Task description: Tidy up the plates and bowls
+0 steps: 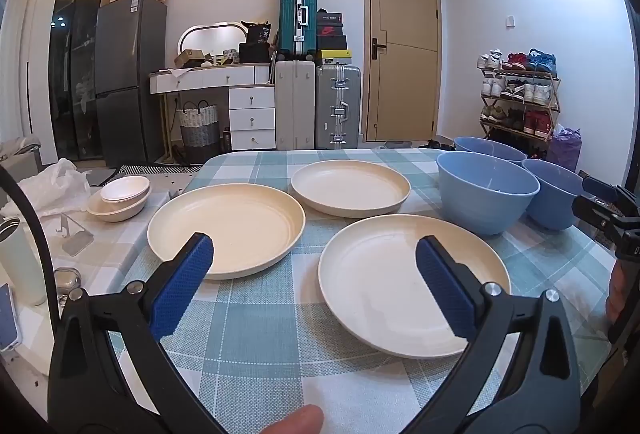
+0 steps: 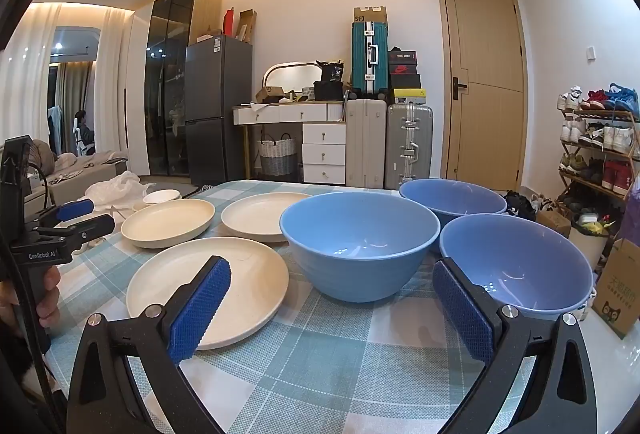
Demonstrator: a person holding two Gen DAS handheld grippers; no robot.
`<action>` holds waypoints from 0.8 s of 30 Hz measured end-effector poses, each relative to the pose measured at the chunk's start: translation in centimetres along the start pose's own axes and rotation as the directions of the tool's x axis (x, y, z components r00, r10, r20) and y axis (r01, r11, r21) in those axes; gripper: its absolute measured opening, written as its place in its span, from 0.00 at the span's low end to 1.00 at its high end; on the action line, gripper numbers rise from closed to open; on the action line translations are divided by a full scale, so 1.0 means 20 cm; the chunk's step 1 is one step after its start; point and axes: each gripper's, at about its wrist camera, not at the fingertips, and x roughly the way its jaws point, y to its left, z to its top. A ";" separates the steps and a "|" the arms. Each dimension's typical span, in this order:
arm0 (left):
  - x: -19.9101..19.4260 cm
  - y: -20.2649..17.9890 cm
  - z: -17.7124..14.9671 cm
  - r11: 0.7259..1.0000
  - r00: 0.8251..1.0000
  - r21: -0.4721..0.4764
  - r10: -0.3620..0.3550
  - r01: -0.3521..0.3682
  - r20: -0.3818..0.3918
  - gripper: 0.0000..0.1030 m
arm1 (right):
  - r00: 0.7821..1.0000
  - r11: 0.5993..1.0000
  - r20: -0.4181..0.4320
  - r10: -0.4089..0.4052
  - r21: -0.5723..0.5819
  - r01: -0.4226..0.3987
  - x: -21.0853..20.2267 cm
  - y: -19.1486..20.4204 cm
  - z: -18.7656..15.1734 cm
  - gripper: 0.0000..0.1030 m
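Three cream plates lie apart on the checked tablecloth: a near plate point(image 1: 412, 282) point(image 2: 208, 286), a left plate point(image 1: 226, 230) point(image 2: 168, 222) and a far plate point(image 1: 351, 186) point(image 2: 260, 215). Three blue bowls stand upright to their right: a middle bowl point(image 1: 486, 191) point(image 2: 358, 244), a far bowl point(image 1: 490, 147) point(image 2: 452, 199) and a right bowl point(image 1: 554, 189) point(image 2: 516, 262). My left gripper point(image 1: 314, 250) is open and empty, above the table between the left and near plates. My right gripper point(image 2: 332, 282) is open and empty, in front of the middle bowl.
The tablecloth point(image 1: 256, 338) covers the table. On a side surface to the left sit stacked small white bowls point(image 1: 120, 197), a white plastic bag point(image 1: 56, 185), a pale tumbler point(image 1: 18, 262) and a phone point(image 1: 6, 318). A cardboard box point(image 2: 618, 288) stands right of the table.
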 end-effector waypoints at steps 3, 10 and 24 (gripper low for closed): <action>0.00 0.01 0.00 1.000 1.000 -0.002 -0.001 0.001 0.001 0.98 | 1.000 1.000 0.000 0.000 0.000 0.000 0.00 0.00 0.00 1.00; 0.00 0.01 0.00 1.000 1.000 -0.003 0.000 0.000 -0.001 0.98 | 1.000 1.000 0.001 0.000 0.000 0.000 0.00 0.00 0.00 1.00; 0.00 0.01 0.00 1.000 1.000 -0.006 -0.001 0.001 -0.001 0.98 | 1.000 1.000 0.000 0.000 -0.001 0.000 0.00 0.00 0.00 1.00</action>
